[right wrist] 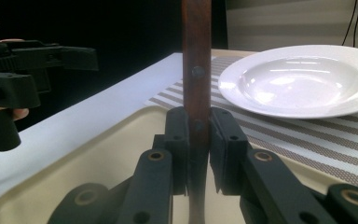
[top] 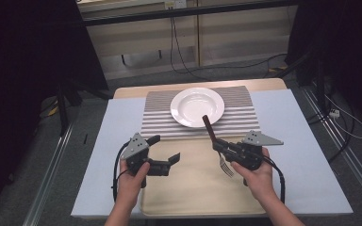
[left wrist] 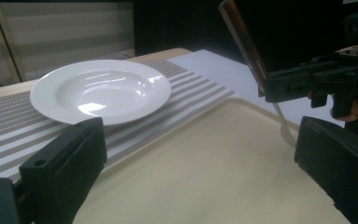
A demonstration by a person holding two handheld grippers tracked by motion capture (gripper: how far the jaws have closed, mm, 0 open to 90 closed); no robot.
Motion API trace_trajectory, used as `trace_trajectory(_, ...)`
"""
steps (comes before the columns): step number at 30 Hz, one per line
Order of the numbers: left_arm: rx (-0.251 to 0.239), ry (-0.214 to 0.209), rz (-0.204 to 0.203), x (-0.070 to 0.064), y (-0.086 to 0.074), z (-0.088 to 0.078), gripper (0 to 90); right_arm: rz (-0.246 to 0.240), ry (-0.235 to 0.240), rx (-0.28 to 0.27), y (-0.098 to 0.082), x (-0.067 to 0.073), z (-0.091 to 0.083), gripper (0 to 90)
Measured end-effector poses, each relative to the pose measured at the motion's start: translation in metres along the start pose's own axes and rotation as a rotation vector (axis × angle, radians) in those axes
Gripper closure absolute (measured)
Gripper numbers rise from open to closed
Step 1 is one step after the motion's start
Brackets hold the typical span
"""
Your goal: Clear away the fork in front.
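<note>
Over a cream tray (top: 193,188), the right gripper (top: 218,146) clamps a wooden-handled fork (top: 215,143) at the lower handle, tines hanging toward the tray and handle tilted up toward the far side. The left gripper (top: 166,151) hangs wide open and empty, near left. The fork looks light and stiff; its riveted wood should grip better than the slick metal neck. Just beyond, a breakable white plate (top: 197,107) sits on a striped placemat (top: 238,117), close to the handle's tip.

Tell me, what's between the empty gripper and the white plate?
Bare tray, then striped placemat, lie between the left gripper and plate, seen in its own view.
</note>
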State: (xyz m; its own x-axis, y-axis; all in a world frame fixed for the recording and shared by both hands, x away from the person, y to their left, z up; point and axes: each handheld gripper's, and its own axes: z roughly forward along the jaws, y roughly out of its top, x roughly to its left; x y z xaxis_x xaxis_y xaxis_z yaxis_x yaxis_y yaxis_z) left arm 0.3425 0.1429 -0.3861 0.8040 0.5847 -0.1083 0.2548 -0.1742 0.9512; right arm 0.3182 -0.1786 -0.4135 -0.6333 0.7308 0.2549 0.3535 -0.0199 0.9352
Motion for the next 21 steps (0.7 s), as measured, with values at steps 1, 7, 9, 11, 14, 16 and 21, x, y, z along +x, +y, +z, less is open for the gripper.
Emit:
trace_trajectory(1,-0.006,-0.005,-0.004,-0.001,0.001,0.002,2.4,-0.002,0.009,0.005,0.000,0.001,0.001,78.7)
trace_trajectory(7,-0.016,-0.004,-0.036,0.000,0.009,0.013,3.2,-0.017,0.020,0.018,-0.001,0.006,0.006,78.7)
trace_trajectory(9,-0.025,-0.004,-0.058,-0.001,0.011,0.016,3.5,-0.019,0.024,0.018,-0.002,0.008,0.007,78.6)
trace_trajectory(11,-0.022,-0.024,-0.053,-0.002,0.012,0.020,4.8,-0.026,0.027,0.021,-0.003,0.010,0.009,78.7)
trace_trajectory(14,-0.023,-0.035,-0.086,-0.003,0.011,0.025,11.1,-0.038,0.031,0.025,-0.003,0.014,0.012,78.7)
trace_trajectory(16,-0.026,-0.046,-0.107,-0.004,0.011,0.030,17.3,-0.045,0.035,0.028,-0.003,0.016,0.014,78.7)
trace_trajectory(21,-0.034,-0.101,-0.176,-0.011,0.009,0.044,36.1,-0.062,0.041,0.031,-0.003,0.022,0.017,78.7)
